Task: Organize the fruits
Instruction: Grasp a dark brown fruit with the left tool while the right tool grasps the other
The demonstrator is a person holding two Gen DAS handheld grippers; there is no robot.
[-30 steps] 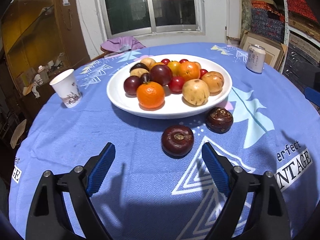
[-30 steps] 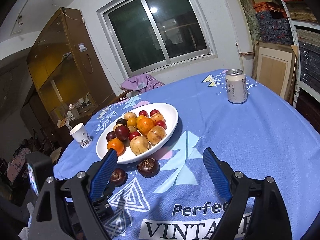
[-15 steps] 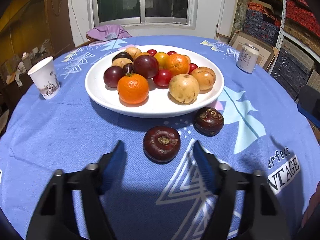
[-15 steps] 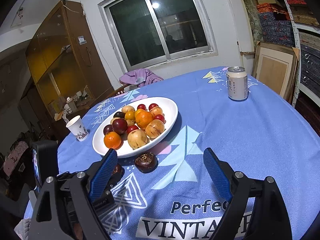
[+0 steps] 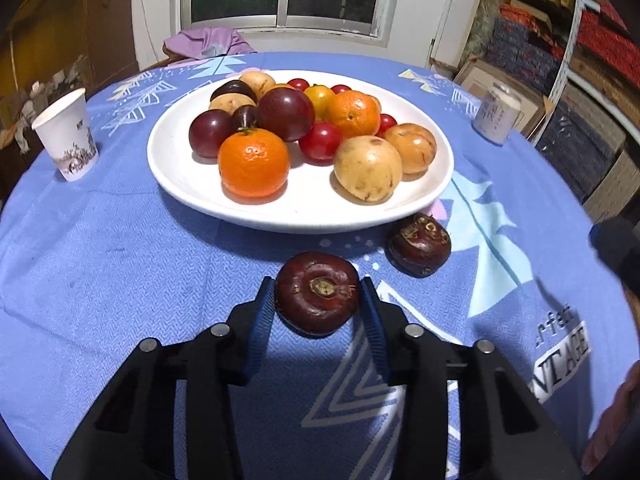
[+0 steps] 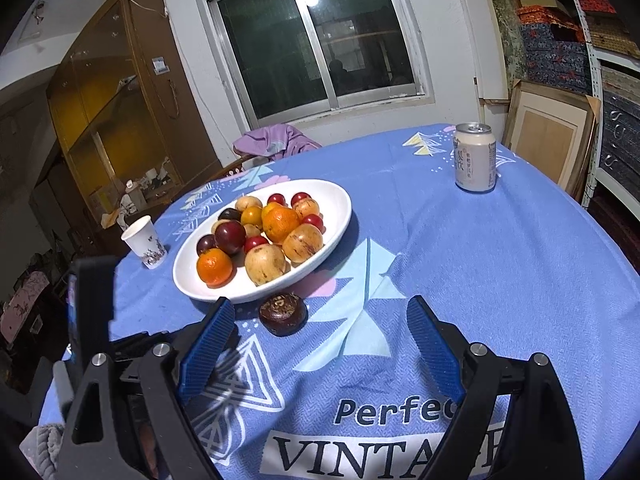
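Fruit (image 5: 317, 293) of a dark maroon colour sits on the blue tablecloth (image 5: 120, 272) near the table's front edge, between the 2 blue pads of the left gripper (image 5: 318, 300); the pads have narrowed to its width and press on or lie just against its flanks, though the fruit rests on the cloth. It is squat and round with no clear long axis, and its dried stem scar faces up and slightly toward the camera. A 2nd dark fruit (image 5: 419, 244) of the same kind lies to its right, just beside the rim of the white plate (image 5: 180, 184), its crown tilted up and away. The plate stands at the table's middle and carries 2 oranges, several dark plums, small red fruits and pale brown ones, heaped together. The right gripper (image 6: 316, 344) hangs above the cloth nearer the front right edge, its fingers spread wide with nothing between them; in its view the 2nd dark fruit (image 6: 283, 314) lies just ahead of the left pad. A paper cup (image 5: 66, 138) stands toward the left edge and a drink can (image 6: 474, 157) toward the far right edge. The cloth is printed with pale triangles and lettering. Beyond the round table are a dark window (image 6: 316, 40), a wooden cabinet (image 6: 116, 92) and stacked shelves (image 5: 580, 40).
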